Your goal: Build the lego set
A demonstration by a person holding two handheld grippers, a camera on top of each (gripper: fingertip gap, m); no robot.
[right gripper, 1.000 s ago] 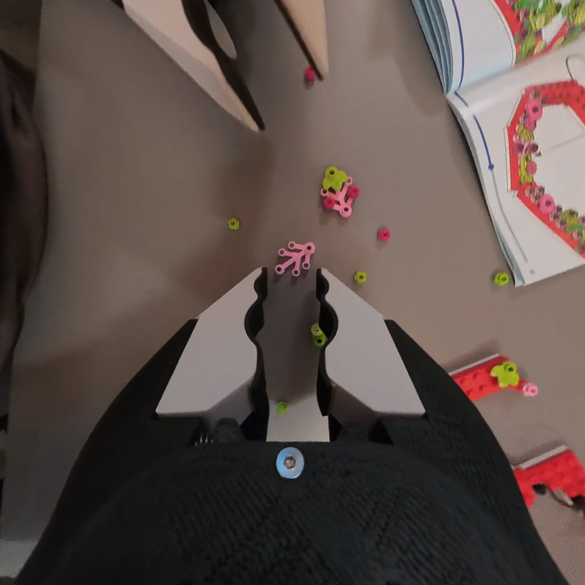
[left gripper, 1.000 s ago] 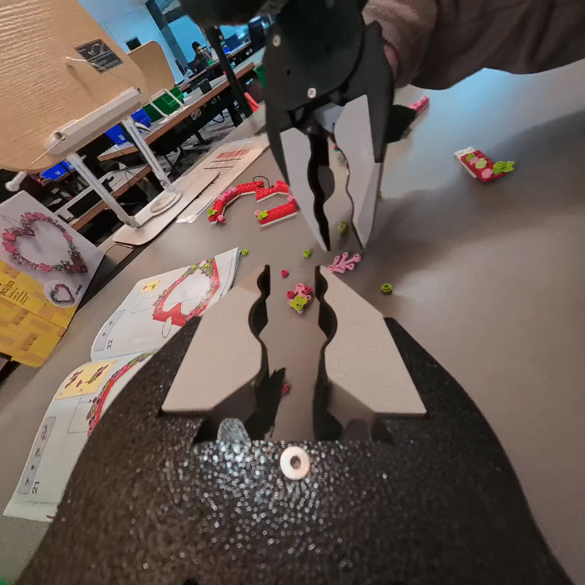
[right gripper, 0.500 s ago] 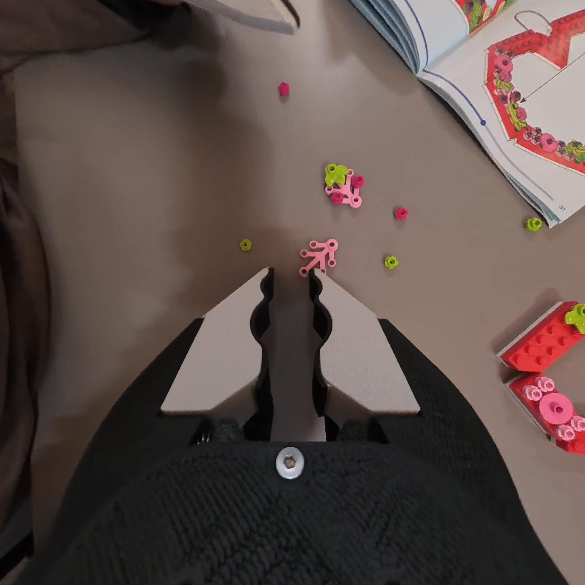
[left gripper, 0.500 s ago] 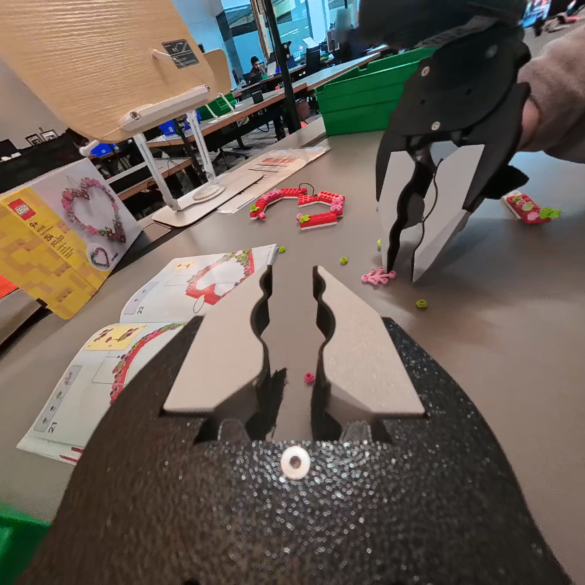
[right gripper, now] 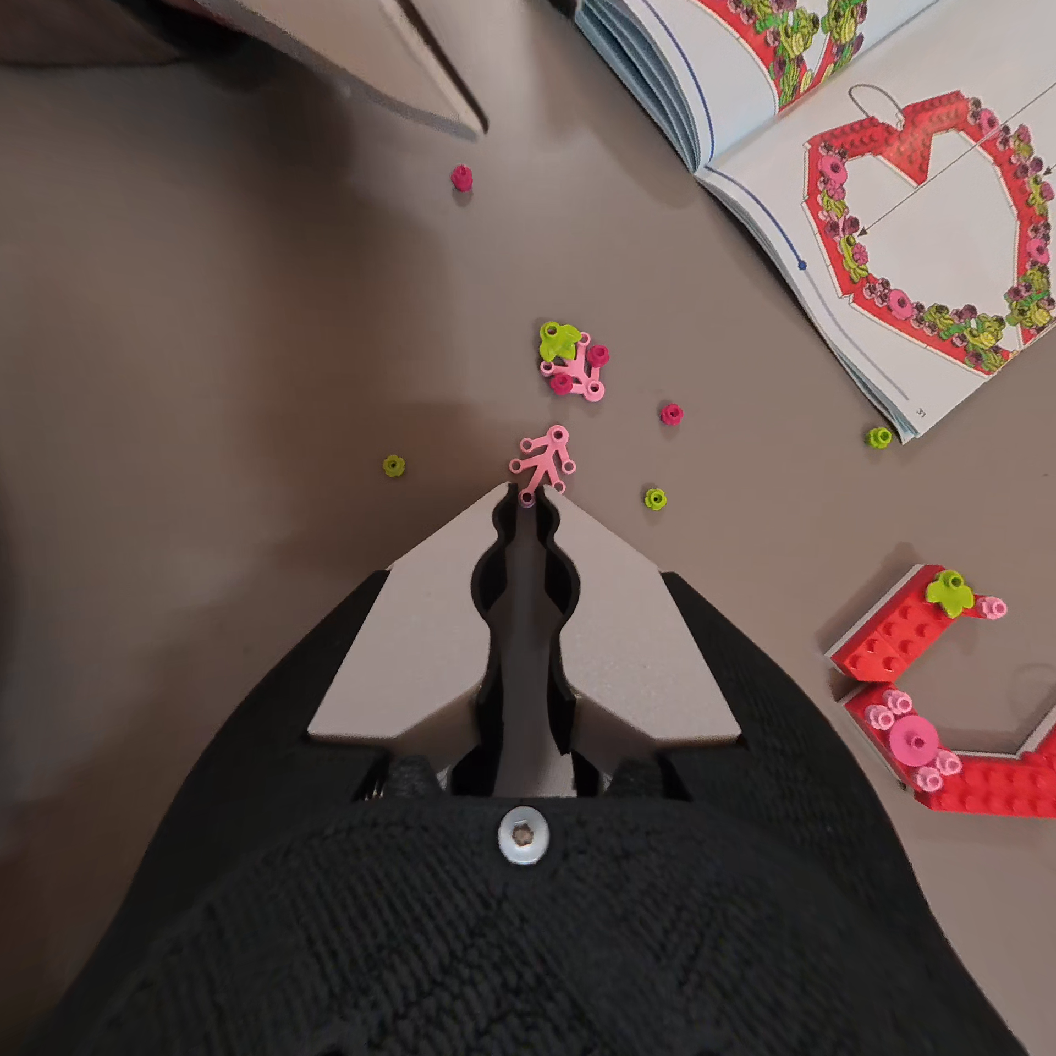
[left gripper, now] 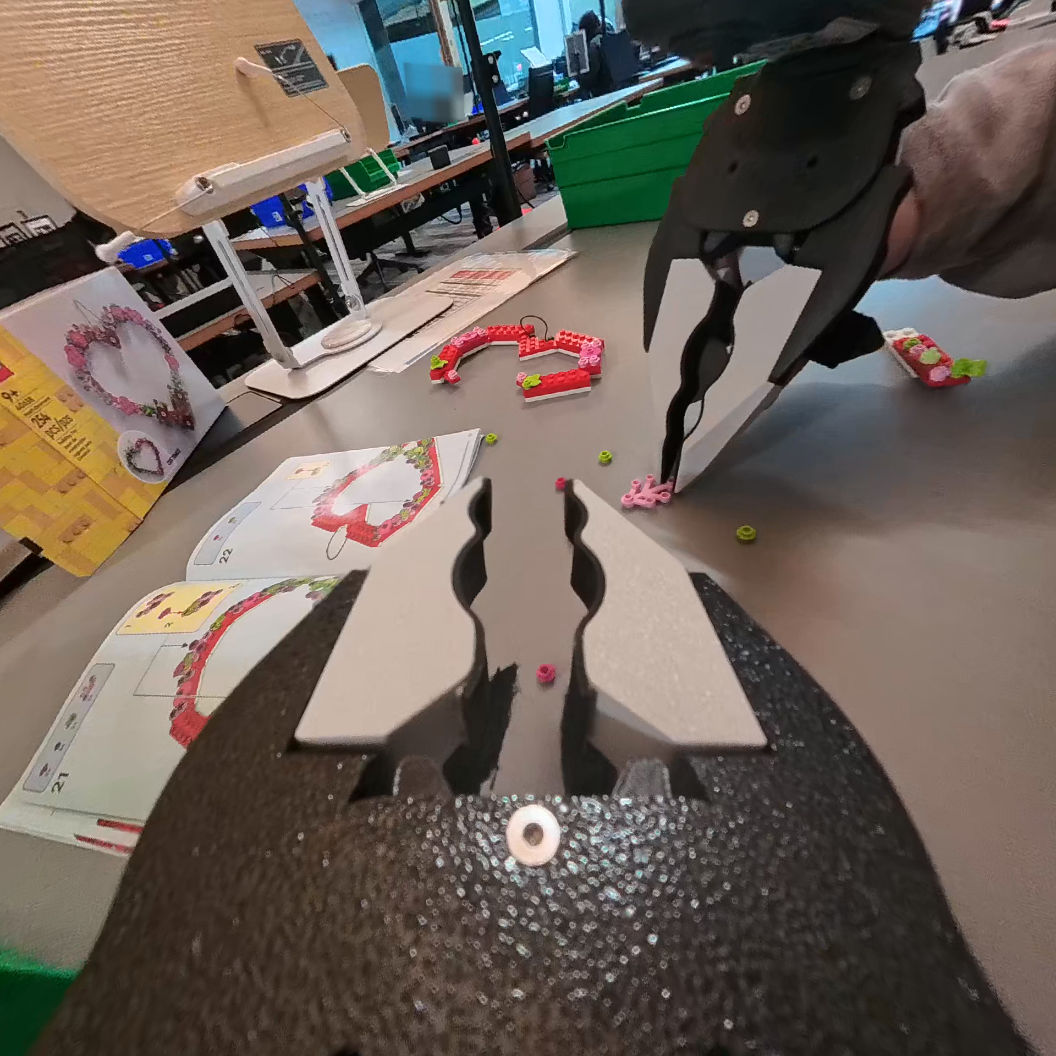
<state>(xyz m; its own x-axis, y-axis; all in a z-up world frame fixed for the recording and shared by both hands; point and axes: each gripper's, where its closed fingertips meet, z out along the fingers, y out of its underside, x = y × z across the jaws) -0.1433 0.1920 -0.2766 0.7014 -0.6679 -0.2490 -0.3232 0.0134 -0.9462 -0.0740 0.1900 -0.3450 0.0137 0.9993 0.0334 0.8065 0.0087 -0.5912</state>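
Note:
A pink branch-shaped piece (right gripper: pixel 546 457) lies on the grey table. My right gripper (right gripper: pixel 527 492) points down at it, its tips shut on the piece's stem end. In the left wrist view the right gripper (left gripper: pixel 670 479) touches the same pink piece (left gripper: pixel 648 494) on the table. My left gripper (left gripper: pixel 526 488) is open and empty, held low over the table, with a loose magenta stud (left gripper: pixel 546 673) on the table between its fingers. Red heart-frame sections (left gripper: pixel 520 354) with pink flowers lie farther back; they also show in the right wrist view (right gripper: pixel 914 628).
A second pink branch with a lime leaf and magenta studs (right gripper: pixel 571 360) lies beyond the held one. Loose lime studs (right gripper: pixel 655 499) and magenta studs (right gripper: pixel 671 413) are scattered around. The open instruction booklet (left gripper: pixel 354 503), set box (left gripper: pixel 74 411), board stand (left gripper: pixel 274 343), green bins (left gripper: pixel 617 166) and a small red section (left gripper: pixel 926 360) surround the area. Left tips to right tips: about 10 centimeters.
My right gripper has moved forward onto the pink branch piece and closed its tips on the stem. My left gripper has drawn back from the pieces and stays open.

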